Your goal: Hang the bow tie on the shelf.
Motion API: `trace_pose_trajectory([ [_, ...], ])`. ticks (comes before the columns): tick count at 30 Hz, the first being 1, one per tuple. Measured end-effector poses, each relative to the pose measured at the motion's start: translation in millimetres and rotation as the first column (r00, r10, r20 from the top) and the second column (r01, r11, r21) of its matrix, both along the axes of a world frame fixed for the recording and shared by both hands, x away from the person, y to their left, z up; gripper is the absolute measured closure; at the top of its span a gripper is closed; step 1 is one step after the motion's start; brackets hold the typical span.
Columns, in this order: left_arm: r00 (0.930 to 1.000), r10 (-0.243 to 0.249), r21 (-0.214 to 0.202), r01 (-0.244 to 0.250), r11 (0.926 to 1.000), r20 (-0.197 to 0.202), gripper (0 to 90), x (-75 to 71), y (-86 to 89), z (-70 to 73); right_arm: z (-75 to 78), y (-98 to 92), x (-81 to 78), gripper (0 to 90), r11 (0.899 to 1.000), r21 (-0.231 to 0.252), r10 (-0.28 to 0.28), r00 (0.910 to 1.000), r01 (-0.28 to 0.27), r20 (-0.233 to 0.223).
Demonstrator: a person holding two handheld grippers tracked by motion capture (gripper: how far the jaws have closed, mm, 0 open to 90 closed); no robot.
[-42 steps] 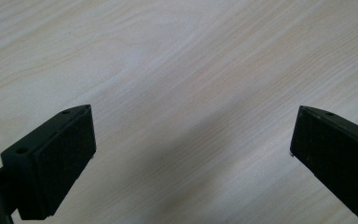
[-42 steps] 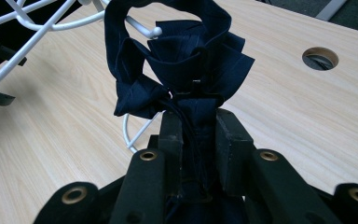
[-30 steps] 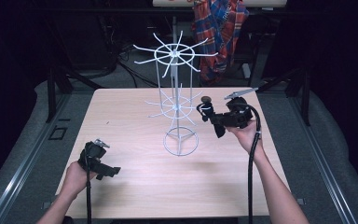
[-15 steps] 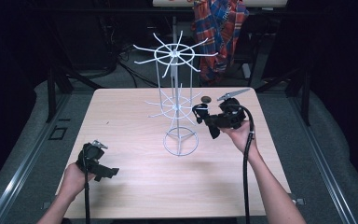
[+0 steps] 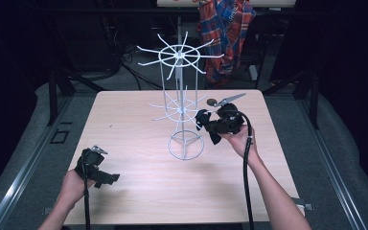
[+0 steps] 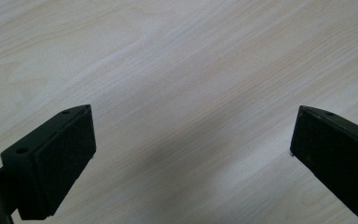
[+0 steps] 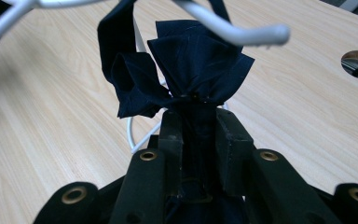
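Two grippers are at work over the pale wooden table (image 5: 139, 191), and only one has shifted in the last second. At the near left corner, the left gripper (image 5: 106, 178) has stayed low in its place; its own view shows both black jaws spread wide with nothing but bare wood grain between them. In the middle stands the white wire display rack (image 5: 184, 108), its ring base on the table and spokes fanning out at two levels. On the right, the right gripper (image 5: 206, 125) has slid leftward, from well off the rack's right side to just beside its lower tier of spokes. Its jaws are clamped on a dark navy piece of cloth (image 7: 186, 70), bunched above the fingertips, with a loop of the fabric rising at its left. In the right gripper view a white spoke tip (image 7: 242, 30) crosses right in front of the bunch. That closing-in suggests the cloth is meant to hang on a lower spoke, and the hooking itself looks not yet done; whether fabric already touches wire cannot be told.
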State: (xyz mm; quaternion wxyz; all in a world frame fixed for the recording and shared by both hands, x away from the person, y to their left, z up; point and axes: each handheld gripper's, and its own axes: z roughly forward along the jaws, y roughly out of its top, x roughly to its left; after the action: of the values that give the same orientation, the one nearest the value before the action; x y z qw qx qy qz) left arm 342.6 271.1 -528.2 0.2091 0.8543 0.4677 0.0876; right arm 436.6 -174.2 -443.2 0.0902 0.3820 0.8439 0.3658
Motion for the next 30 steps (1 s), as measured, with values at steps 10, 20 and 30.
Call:
trace_pose_trajectory([
  [10, 1.0, 0.001, -0.001, -0.001, 1.0, 0.0, 0.2, 0.4, -1.2, -0.6, -9.4, 4.2, 1.2, 73.6, 0.999, -0.039, 0.0, 0.9999, 0.0, 0.014],
  [20, 1.0, -0.006, 0.002, 0.006, 1.0, -0.004, 0.2, 1.7, -2.2, -1.3, -9.9, 9.5, -1.1, 72.6, 0.999, -0.048, 0.014, 0.9986, -0.012, 0.051],
  [30, 0.9998, -0.017, 0.004, 0.017, 0.9998, -0.01, 0.2, 3.2, -4.0, -1.5, -10.4, 8.6, -3.1, 69.9, 0.998, -0.062, 0.014, 0.998, -0.01, 0.061],
])
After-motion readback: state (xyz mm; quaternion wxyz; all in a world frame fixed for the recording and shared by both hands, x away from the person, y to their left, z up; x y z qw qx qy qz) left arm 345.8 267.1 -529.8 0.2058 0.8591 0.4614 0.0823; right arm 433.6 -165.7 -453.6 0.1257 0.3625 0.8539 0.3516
